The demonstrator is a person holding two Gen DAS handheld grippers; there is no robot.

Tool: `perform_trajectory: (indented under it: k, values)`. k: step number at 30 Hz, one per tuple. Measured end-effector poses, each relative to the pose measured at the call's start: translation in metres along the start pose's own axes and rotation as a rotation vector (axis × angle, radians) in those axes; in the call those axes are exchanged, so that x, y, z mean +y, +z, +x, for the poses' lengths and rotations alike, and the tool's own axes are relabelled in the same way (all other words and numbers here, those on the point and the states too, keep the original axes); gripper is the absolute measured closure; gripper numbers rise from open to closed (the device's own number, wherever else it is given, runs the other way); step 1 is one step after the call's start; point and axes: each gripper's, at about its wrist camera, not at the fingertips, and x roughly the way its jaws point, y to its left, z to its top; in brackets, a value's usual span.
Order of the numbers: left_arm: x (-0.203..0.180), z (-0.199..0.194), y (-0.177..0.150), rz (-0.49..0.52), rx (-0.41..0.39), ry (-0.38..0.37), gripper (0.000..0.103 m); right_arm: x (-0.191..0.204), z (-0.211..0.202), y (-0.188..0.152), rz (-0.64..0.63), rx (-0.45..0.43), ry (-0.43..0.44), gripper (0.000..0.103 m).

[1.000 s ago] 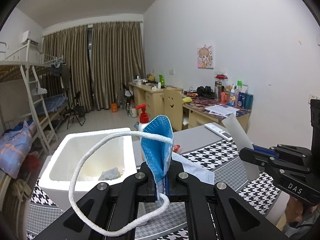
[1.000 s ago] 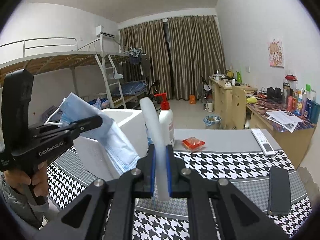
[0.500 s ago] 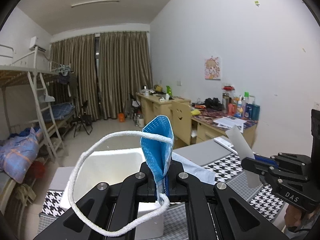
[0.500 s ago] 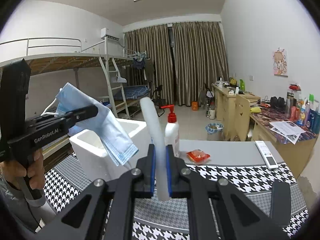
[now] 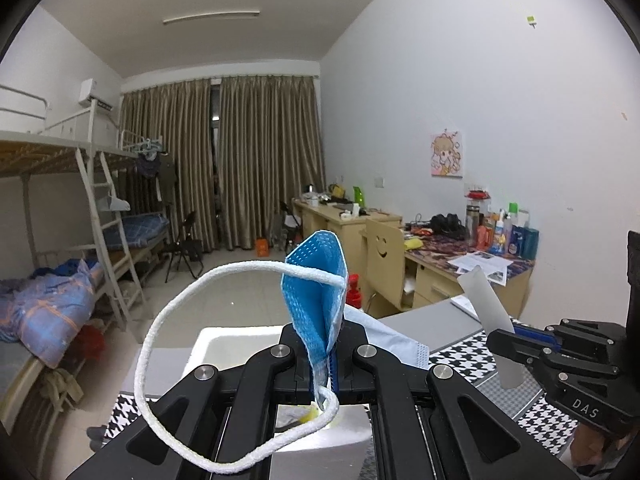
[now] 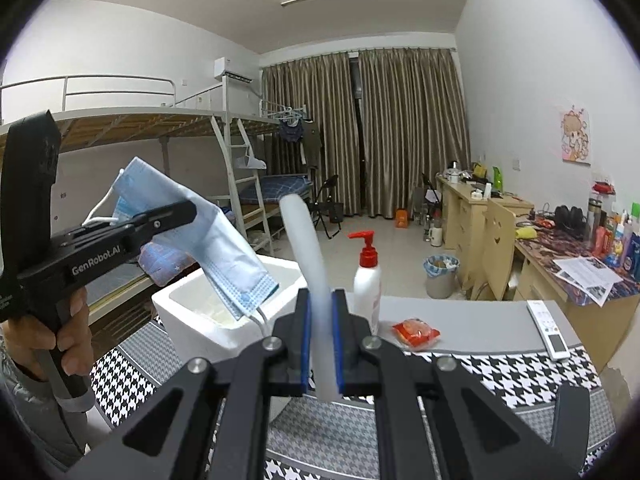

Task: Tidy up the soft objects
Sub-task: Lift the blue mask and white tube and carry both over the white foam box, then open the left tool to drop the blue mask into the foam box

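Left tongs [image 5: 323,360] were clamped on a blue face mask [image 5: 316,300] at frame centre; right tongs [image 6: 320,344] pinched a translucent strip [image 6: 308,264]. I judged the mask's ear loop [image 5: 168,344] might snag on the foam box [image 6: 192,308] at centre-left.

Blue mask [image 5: 316,280] in left hand-held gripper [image 5: 323,364]

A blue surgical face mask [image 6: 208,240], folded and creased, hangs tilted in the air above a white foam box [image 6: 192,312]. Its white ear loop [image 5: 192,344] curls out in a wide ring. A pale translucent flexible strip [image 6: 308,272] stands nearly upright, bending slightly left.
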Motion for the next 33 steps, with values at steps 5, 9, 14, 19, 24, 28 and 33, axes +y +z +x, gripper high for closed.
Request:
perform_trajectory:
  k: [5,9,14,19,24,28,33]
  values:
    - [0.007,0.003,0.002,-0.010,-0.003,0.037,0.099,0.010,0.009,0.003,-0.007,0.012,0.023,0.090]
    - [0.017,0.002,0.004,-0.020,-0.007,0.065,0.099,0.019,0.015,0.008,-0.023,0.015,0.043,0.090]
    - [0.027,0.007,0.004,-0.028,-0.001,0.102,0.099,0.027,0.025,0.013,-0.030,0.029,0.064,0.090]
    - [0.034,0.012,-0.001,-0.031,0.010,0.142,0.099,0.035,0.033,0.013,-0.048,0.046,0.090,0.090]
    - [0.038,0.019,-0.007,-0.031,0.032,0.165,0.099,0.039,0.041,0.015,-0.050,0.060,0.107,0.090]
    - [0.042,0.027,-0.009,-0.034,0.052,0.174,0.099,0.041,0.045,0.015,-0.051,0.072,0.110,0.090]
    - [0.046,0.037,-0.013,-0.036,0.081,0.183,0.097,0.039,0.050,0.016,-0.047,0.082,0.108,0.090]
